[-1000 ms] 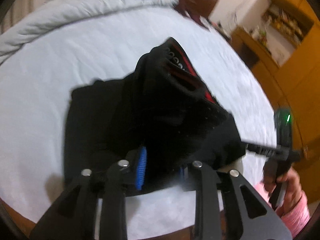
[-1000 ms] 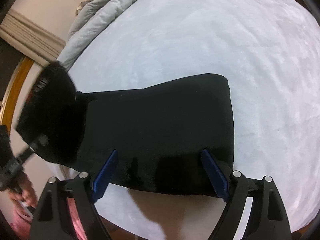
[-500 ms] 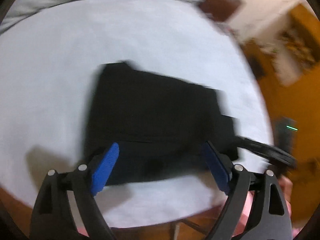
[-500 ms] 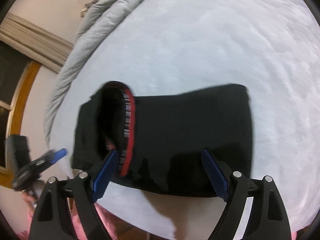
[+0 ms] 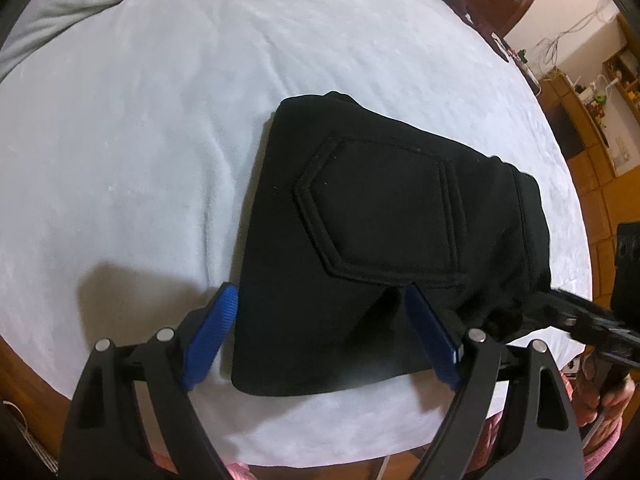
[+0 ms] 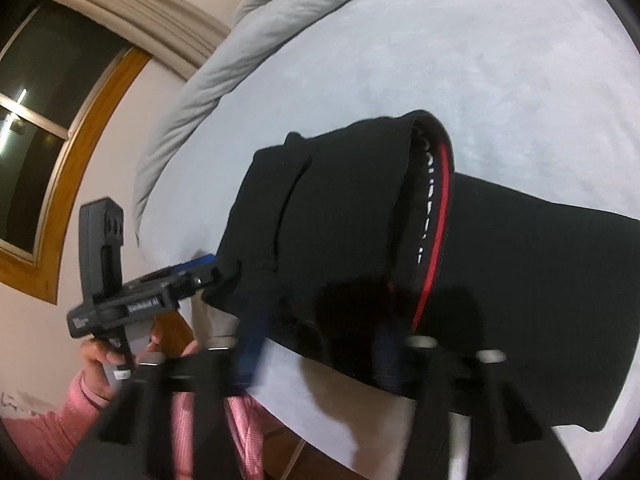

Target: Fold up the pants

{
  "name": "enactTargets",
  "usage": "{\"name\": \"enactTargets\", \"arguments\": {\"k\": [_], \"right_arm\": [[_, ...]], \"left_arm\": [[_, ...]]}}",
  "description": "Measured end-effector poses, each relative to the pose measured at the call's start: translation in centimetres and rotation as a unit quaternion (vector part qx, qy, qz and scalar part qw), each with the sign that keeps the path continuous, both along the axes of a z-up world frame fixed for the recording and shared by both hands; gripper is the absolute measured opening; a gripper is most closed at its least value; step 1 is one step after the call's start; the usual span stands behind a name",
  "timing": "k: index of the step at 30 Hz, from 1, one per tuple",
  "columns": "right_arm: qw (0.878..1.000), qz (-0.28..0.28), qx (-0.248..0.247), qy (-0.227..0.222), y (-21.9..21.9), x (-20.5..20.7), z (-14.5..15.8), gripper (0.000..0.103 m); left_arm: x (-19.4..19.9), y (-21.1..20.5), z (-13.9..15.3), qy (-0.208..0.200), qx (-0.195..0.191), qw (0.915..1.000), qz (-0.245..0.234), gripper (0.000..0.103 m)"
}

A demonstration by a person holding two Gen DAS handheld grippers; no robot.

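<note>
On the bed (image 5: pixel 160 100), my left gripper (image 5: pixel 320 344) hovers, jaws wide and empty, while my right gripper (image 6: pixel 316 344), jaws apparently gripping the waistband, steadies the folded pants (image 5: pixel 380 220).

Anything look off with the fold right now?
Yes: the waistband end of the pants arches up and gapes open, red lining showing, instead of lying flat on the bed. The rest of the fold looks tidy.

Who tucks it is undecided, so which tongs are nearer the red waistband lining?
Right. Right tongs straddle the lower end of the red lining; left tongs sit at a far corner of the pants.
</note>
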State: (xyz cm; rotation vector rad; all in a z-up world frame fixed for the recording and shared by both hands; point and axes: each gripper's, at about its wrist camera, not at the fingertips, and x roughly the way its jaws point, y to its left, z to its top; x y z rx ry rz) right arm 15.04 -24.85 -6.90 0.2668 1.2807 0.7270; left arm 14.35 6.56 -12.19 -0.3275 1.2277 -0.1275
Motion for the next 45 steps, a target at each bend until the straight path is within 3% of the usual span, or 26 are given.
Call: {"name": "enactTargets", "arguments": {"k": [4,8,12,15,16,20,23,26,29,35,38,42,45], "right_arm": [[1.0,0.023,0.012,-0.013,-0.4,-1.2,0.9,0.005],[0.999,0.032,0.009,-0.012,-1.6,-2.2,1.5,0.005],[0.998,0.023,-0.043,0.035,-2.0,-2.5,-2.1,0.005],[0.998,0.007,-0.032,0.054,-2.3,-2.2,-3.4,0.007],[0.998,0.007,-0.029,0.052,-2.1,-2.0,-3.2,0.015],[0.999,0.006,-0.026,0.024,-2.9,-2.1,-1.1,0.067],[0.999,-0.012,-0.023,0.018,-3.9,-1.6,-0.1,0.082],[0.999,-0.033,-0.03,0.03,-4.2,-0.4,-0.5,0.084],[0.996,-0.041,-0.066,0.041,-3.5,0.7,-1.6,0.084],[0.994,-0.039,-0.08,0.066,-1.4,1.4,-3.5,0.086],[0.993,-0.032,-0.088,0.073,-0.1,1.8,-4.6,0.093],[0.994,-0.024,-0.078,0.066,1.1,1.9,-4.7,0.088],[0.997,0.001,-0.065,0.047,2.4,1.4,-4.3,0.051]], "left_arm": [[-0.2,0.2,0.3,-0.001,0.0,1.0,0.005,0.085],[-0.1,-0.1,0.5,-0.004,0.022,0.9997,0.007,0.087],[0.4,-1.0,-0.6,0.018,0.037,0.9992,0.001,0.088],[0.7,-1.5,-1.2,0.02,0.043,0.9988,-0.006,0.09],[0.8,-1.5,-1.2,0.02,0.045,0.9988,-0.005,0.09],[1.0,-1.3,-0.5,0.016,0.043,0.9989,-0.009,0.09],[0.9,-1.2,0.0,0.01,0.04,0.9991,-0.012,0.09],[1.0,-1.2,0.2,0.013,0.033,0.9993,-0.012,0.09],[1.2,-1.7,0.1,0.019,0.05,0.9985,-0.014,0.09],[1.8,-2.8,-0.5,0.028,0.057,0.9978,-0.018,0.09],[2.0,-2.8,-0.5,0.027,0.057,0.9978,-0.018,0.09],[2.2,-2.3,-0.4,0.027,0.057,0.998,-0.01,0.09],[1.5,-1.8,-0.4,0.029,0.055,0.9981,0.001,0.09]]}}
